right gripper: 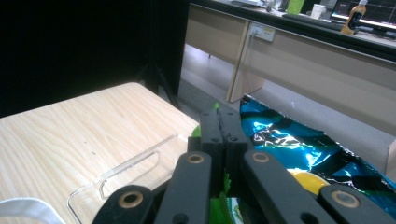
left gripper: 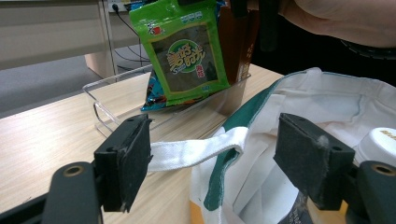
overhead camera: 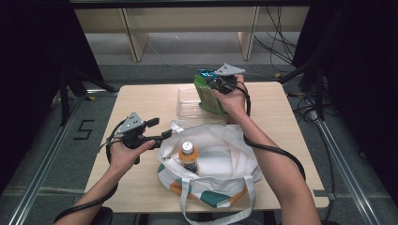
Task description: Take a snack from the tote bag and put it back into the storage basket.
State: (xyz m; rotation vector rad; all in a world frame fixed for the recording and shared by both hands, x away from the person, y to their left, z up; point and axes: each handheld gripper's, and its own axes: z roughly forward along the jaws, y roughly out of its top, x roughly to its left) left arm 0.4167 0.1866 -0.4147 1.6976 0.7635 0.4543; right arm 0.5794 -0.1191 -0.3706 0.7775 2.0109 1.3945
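Green foil marks the snack packet [overhead camera: 207, 96], pinched by its top edge in the closed right hand-held gripper [overhead camera: 217, 87] above the clear tray [overhead camera: 186, 104] at twelve o'clock on the worktop [overhead camera: 141, 105]. The left hand-held gripper [left gripper: 215, 158] stands open around the white tote bag [overhead camera: 220, 154]'s strap at nine o'clock, so the packing step seems under way; next, the packet likely needs carrying toward six o'clock and lowering in beside the bottle [overhead camera: 188, 155].

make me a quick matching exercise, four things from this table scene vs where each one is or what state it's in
Things:
1. green snack packet
2. bottle
3. clear tray
4. left gripper

States:
A. standing inside the white bag
B. open, by the bag's strap
C. pinched in the right gripper
D. on the table behind the bag

Pairs: 1-C, 2-A, 3-D, 4-B
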